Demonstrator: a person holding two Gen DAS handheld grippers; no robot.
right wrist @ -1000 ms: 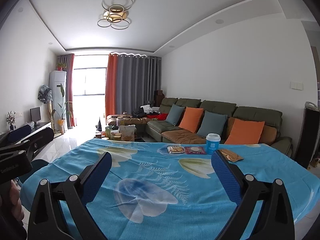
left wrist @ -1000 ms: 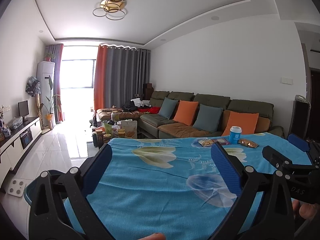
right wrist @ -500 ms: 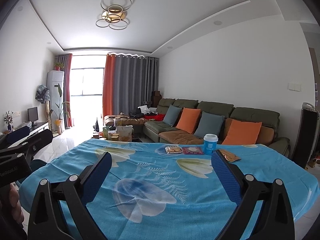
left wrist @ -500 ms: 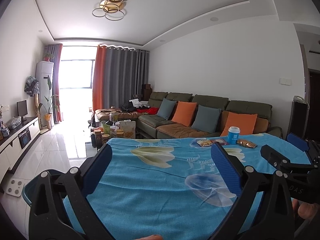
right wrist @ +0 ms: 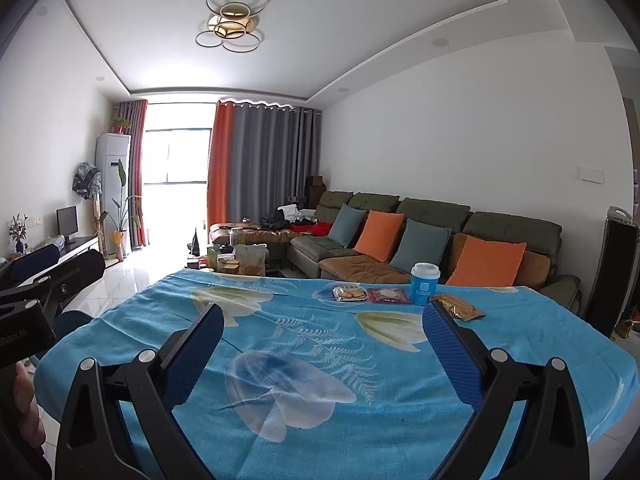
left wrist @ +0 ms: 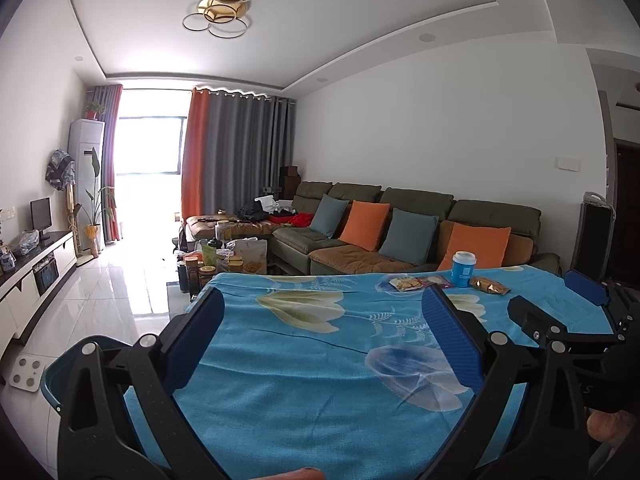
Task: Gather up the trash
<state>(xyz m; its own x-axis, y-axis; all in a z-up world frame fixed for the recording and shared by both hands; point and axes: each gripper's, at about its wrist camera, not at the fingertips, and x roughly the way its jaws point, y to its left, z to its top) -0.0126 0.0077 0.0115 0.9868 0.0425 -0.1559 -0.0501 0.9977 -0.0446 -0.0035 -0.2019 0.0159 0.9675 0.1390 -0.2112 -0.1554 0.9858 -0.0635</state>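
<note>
A blue paper cup with a white lid [right wrist: 425, 283] [left wrist: 463, 268] stands at the far edge of the table with the blue flowered cloth [right wrist: 312, 344]. Left of it lie a clear cracker packet [right wrist: 350, 293] [left wrist: 406, 283] and a red wrapper [right wrist: 389, 295]; a gold-brown wrapper [right wrist: 458, 307] [left wrist: 489, 285] lies to its right. My left gripper [left wrist: 324, 316] is open over the near left of the cloth, holding nothing. My right gripper [right wrist: 324, 320] is open over the near edge, well short of the trash. Each gripper shows at the other view's side.
A teal bin [left wrist: 50, 380] sits on the floor by the table's near left corner. Beyond the table are a green sofa with orange and grey cushions [right wrist: 420, 240], a cluttered coffee table [left wrist: 224, 256] and a TV cabinet [left wrist: 36, 264] along the left wall.
Both views have tilted slightly upward, so the table and trash sit a little lower in frame. Both grippers stay open and empty.
</note>
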